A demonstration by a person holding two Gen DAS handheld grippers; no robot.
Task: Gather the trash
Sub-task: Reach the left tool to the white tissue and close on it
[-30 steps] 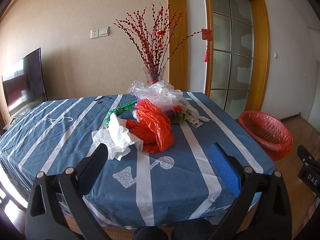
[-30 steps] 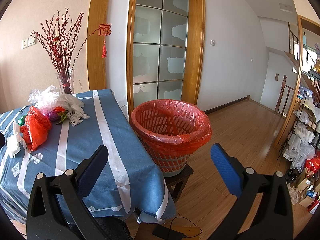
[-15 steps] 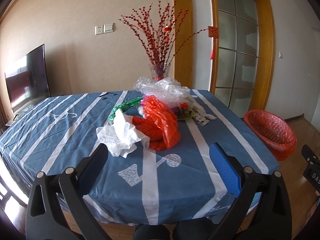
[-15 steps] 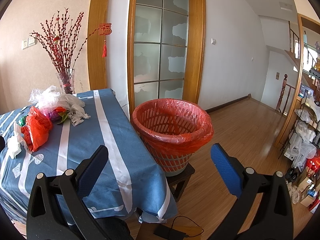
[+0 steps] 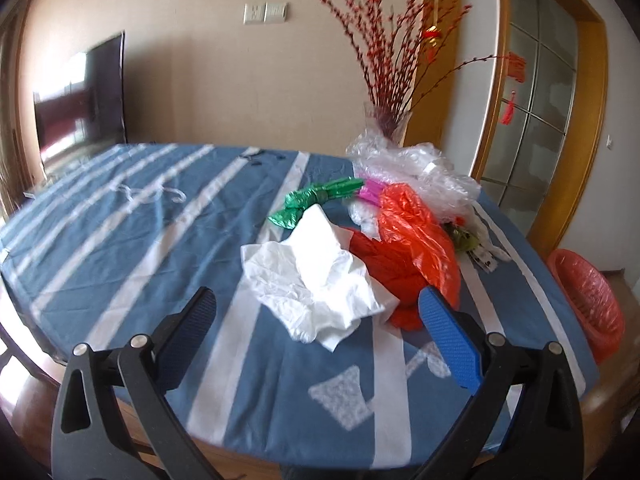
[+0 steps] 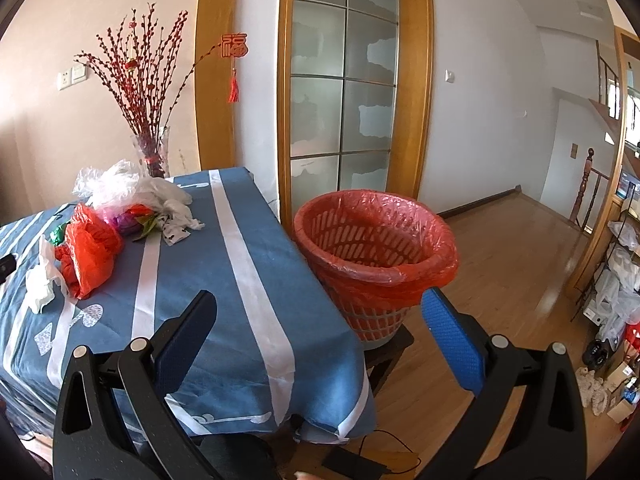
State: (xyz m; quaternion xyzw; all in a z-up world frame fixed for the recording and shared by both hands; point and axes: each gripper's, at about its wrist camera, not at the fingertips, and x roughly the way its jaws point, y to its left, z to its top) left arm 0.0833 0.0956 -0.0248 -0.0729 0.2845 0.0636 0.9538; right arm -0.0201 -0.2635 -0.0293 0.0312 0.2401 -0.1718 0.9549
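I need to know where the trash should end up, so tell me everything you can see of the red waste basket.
The waste basket is a round, tapered plastic bin with slotted lattice walls, lined with a translucent red plastic bag folded over its rim. It stands upright on a dark low stool, right beside the table's corner. It looks empty inside. Neither gripper touches it.

Our left gripper (image 5: 316,320) and right gripper (image 6: 318,322) look identical: black triangular cut-out linkage arms, silver pivot screws, flat fingers faced with blue dimpled pads (image 5: 448,340).
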